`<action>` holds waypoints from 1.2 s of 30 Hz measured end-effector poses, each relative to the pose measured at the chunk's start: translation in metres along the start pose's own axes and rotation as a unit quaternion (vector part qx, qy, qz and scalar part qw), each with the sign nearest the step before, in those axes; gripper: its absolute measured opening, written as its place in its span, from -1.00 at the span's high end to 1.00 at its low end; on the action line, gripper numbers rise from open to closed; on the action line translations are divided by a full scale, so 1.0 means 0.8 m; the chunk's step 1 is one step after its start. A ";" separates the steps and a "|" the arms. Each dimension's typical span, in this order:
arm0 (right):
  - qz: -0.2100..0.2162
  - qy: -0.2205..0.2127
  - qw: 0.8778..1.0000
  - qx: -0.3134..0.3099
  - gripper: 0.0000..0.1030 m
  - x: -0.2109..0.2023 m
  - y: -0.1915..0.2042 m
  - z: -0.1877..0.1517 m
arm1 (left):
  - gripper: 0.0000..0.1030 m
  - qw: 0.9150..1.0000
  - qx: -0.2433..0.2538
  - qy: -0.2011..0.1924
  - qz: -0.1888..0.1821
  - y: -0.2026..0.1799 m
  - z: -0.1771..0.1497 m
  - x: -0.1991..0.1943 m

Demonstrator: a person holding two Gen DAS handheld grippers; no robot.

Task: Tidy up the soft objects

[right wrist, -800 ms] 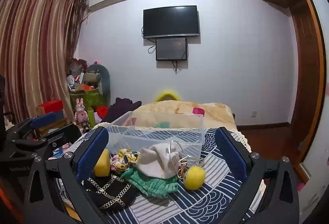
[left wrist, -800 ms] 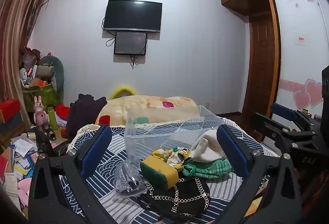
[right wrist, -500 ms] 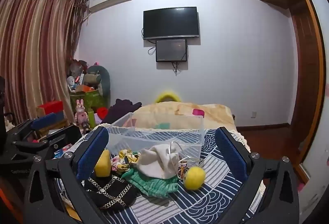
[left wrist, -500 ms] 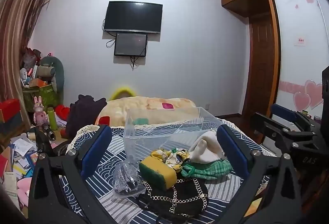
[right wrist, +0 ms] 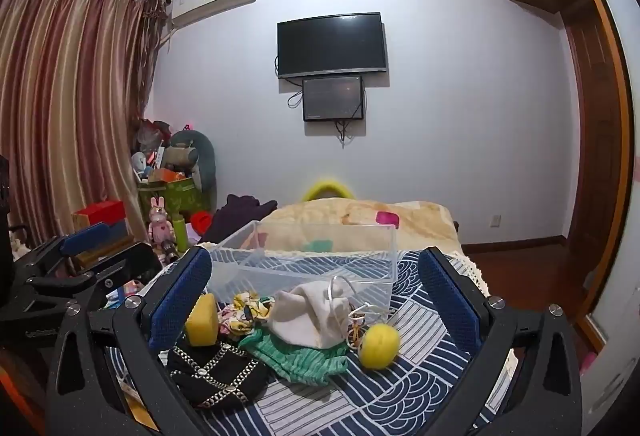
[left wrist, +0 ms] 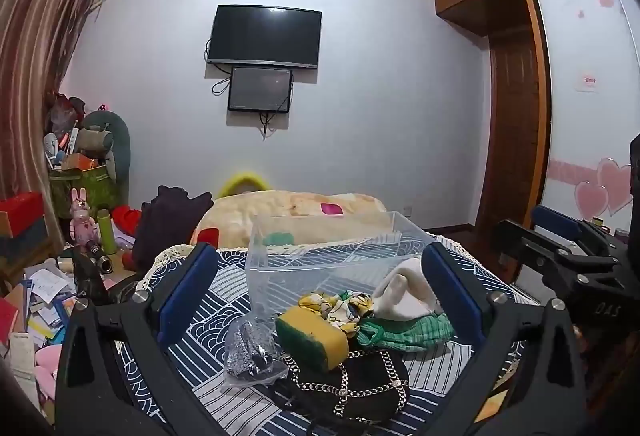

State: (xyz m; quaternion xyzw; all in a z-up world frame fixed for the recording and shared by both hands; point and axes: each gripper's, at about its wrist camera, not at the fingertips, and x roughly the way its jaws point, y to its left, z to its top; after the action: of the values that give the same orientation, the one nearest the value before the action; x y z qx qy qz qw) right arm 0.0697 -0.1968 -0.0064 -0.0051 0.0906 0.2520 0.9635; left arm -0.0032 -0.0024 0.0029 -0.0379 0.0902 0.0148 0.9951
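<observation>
A pile of soft things lies on the blue patterned cloth in front of an empty clear plastic bin: a yellow-green sponge, a black chain-patterned pouch, a green cloth, a white cloth, a yellow floral scrap, a yellow ball and a clear bag of dark bits. My left gripper and right gripper are both open and empty, held above the near side of the pile.
A bed with a beige quilt lies behind the bin. Clutter, a pink rabbit toy and boxes stand at the left by the curtain. A TV hangs on the far wall. A wooden wardrobe is at the right.
Both views have dipped slightly and edged closer to the pile. Nothing was grasped or moved.
</observation>
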 end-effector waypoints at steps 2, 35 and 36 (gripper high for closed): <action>-0.001 -0.001 1.000 0.000 -1.00 -0.001 0.000 -0.001 | -1.00 1.000 0.001 0.000 0.000 -0.002 0.000 0.002; 0.002 -0.003 1.000 0.001 -1.00 -0.006 0.010 0.007 | -1.00 1.000 0.002 -0.011 0.007 -0.007 -0.002 -0.006; 0.002 -0.003 1.000 0.001 -1.00 -0.006 0.010 0.006 | -1.00 1.000 0.002 -0.011 0.007 -0.007 -0.002 -0.006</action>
State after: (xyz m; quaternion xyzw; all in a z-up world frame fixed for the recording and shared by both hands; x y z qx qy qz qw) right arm 0.0625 -0.1922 -0.0005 -0.0031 0.0879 0.2539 0.9632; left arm -0.0077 -0.0083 0.0023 -0.0347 0.0797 0.0221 0.9960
